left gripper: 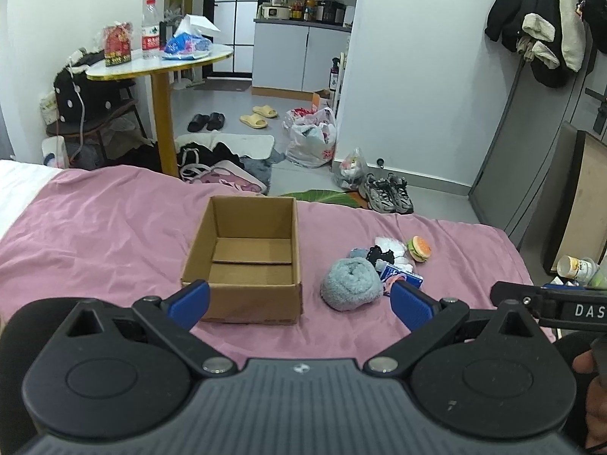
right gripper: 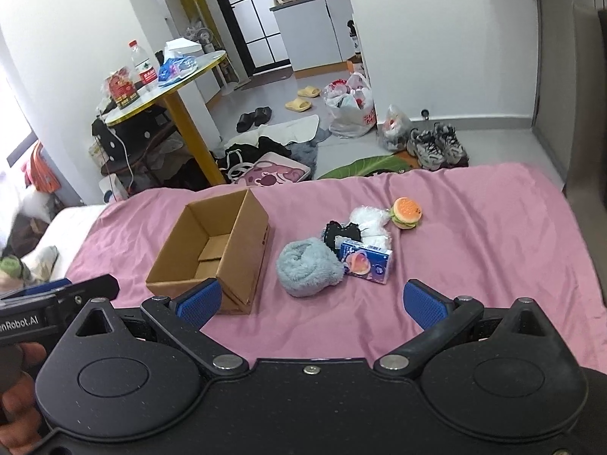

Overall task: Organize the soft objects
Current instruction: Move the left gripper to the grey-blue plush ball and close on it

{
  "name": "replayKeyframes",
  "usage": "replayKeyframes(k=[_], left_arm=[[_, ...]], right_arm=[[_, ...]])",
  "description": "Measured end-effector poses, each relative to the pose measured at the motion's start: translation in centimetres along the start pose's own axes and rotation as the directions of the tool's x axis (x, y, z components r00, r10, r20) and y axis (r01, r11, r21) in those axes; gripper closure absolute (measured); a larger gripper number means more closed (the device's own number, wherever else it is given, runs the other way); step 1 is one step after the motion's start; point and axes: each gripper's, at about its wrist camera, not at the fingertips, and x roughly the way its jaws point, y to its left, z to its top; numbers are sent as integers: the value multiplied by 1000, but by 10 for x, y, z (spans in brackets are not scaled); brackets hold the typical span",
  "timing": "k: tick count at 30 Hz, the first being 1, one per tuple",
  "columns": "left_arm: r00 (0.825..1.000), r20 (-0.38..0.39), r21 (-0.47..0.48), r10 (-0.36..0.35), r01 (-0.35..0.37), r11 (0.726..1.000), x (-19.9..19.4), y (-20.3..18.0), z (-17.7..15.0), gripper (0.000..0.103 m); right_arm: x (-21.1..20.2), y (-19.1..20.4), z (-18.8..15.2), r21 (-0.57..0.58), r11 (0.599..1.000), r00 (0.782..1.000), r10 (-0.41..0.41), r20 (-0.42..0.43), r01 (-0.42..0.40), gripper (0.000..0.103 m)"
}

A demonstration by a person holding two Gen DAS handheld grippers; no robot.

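Two claws, the left claw (left gripper: 299,303) and right claw (right gripper: 311,301), are hovering spread wide and empty above the pink bed (right gripper: 474,227). A grey plush roll (right gripper: 307,267), tissue pack (right gripper: 366,261), black-and-white bundle (right gripper: 356,227) and burger toy (right gripper: 406,212) are lying beside the empty cardboard box (right gripper: 242,250). The right fingertip (left gripper: 411,303) is partly hiding the tissue pack.

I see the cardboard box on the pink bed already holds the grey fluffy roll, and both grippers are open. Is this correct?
Not quite. The cardboard box is empty; the grey fluffy roll lies on the pink bed beside it, as the right wrist view shows. The left gripper and right gripper are open.
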Motion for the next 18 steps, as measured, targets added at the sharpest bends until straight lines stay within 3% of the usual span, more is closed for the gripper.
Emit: replayKeyframes(k=[11, 14, 16, 18], left_arm=[[998, -46, 0, -44, 44, 999, 49, -10, 11, 4], [997, -61, -3, -49, 48, 999, 63, -12, 16, 8], [996, -82, -13, -44, 43, 999, 73, -13, 20, 16], [993, -107, -28, -53, 51, 998, 83, -13, 24, 21]], right_arm=[[45, -18, 10, 86, 995, 998, 53, -35, -50, 0], [57, -19, 15, 87, 994, 997, 67, -39, -64, 0], [66, -20, 18, 90, 993, 996, 78, -45, -74, 2], [75, -21, 22, 111, 991, 995, 85, -51, -79, 11]])
